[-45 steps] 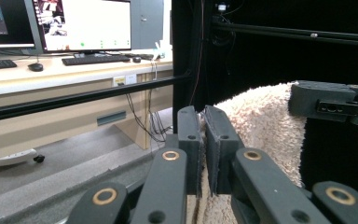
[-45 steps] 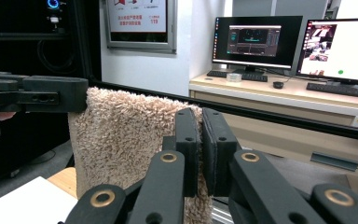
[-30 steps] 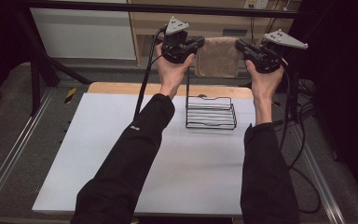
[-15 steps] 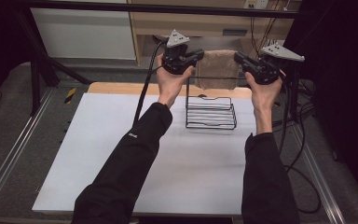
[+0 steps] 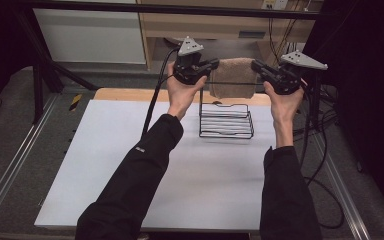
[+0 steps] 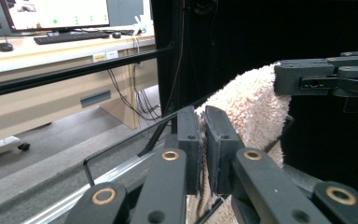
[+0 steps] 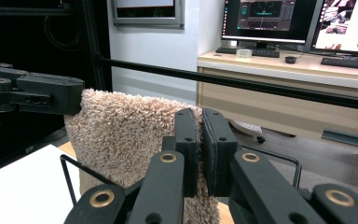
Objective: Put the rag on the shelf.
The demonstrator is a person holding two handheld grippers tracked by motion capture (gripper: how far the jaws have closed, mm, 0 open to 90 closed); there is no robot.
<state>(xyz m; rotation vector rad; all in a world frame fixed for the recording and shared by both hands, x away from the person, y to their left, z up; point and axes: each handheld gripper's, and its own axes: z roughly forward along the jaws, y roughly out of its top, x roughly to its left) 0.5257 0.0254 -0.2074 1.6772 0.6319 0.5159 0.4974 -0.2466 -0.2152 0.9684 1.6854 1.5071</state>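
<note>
A beige terry towel (image 5: pixel 233 77) hangs stretched between my two grippers, just above the back of a black wire rack (image 5: pixel 226 122) that stands on the white table (image 5: pixel 130 170). My left gripper (image 5: pixel 214 64) is shut on the towel's left edge, and in the left gripper view its jaws (image 6: pixel 203 154) pinch the towel (image 6: pixel 249 116). My right gripper (image 5: pixel 255 65) is shut on the right edge. In the right gripper view its jaws (image 7: pixel 200 149) clamp the towel (image 7: pixel 121 135) over the rack's wire (image 7: pixel 70 172), with the left gripper (image 7: pixel 32 93) opposite.
A black frame bar (image 5: pixel 180 7) crosses behind the table, with a wooden desk (image 7: pixel 279 79) carrying monitors and keyboards beyond it. Cables (image 5: pixel 325 150) trail off the table's right side. Metal rails (image 5: pixel 10 170) run along both sides.
Both grippers, with the towel held between them, have come down and toward the person, so the towel hangs lower over the back of the wire rack.
</note>
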